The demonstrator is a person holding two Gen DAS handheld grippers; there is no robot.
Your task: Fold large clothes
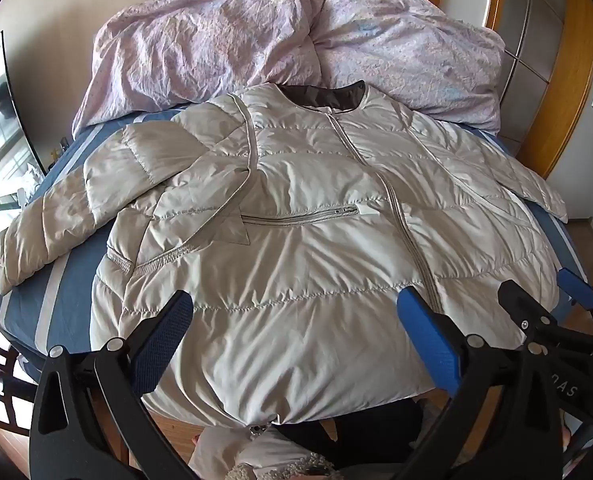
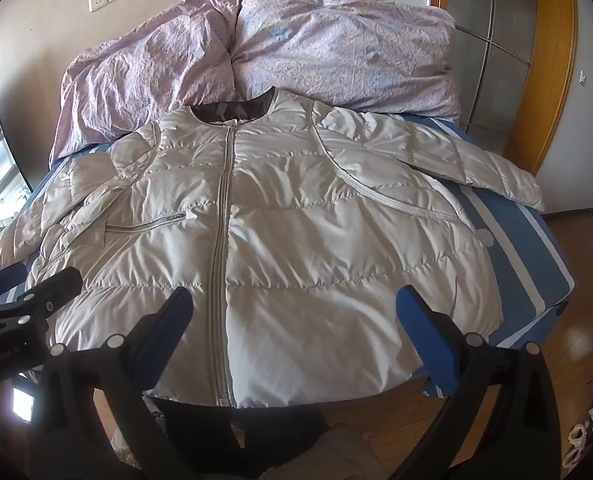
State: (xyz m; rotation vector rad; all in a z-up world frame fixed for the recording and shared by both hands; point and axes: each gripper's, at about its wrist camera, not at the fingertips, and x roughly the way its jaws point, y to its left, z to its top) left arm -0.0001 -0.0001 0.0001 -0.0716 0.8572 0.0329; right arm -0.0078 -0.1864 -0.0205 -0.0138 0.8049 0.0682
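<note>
A large beige quilted puffer jacket lies face up on the bed, zipped, collar away from me. It also shows in the right wrist view. Its left sleeve is bent and partly folded toward the chest; its right sleeve stretches out to the right. My left gripper is open and empty, above the jacket's hem. My right gripper is open and empty, above the hem near the zipper. The right gripper also shows at the right edge of the left wrist view.
The bed has a blue sheet with white stripes. A crumpled pink duvet is piled at the far end against the wall. Wooden wardrobe doors stand at right, a window at left, wooden floor below the hem.
</note>
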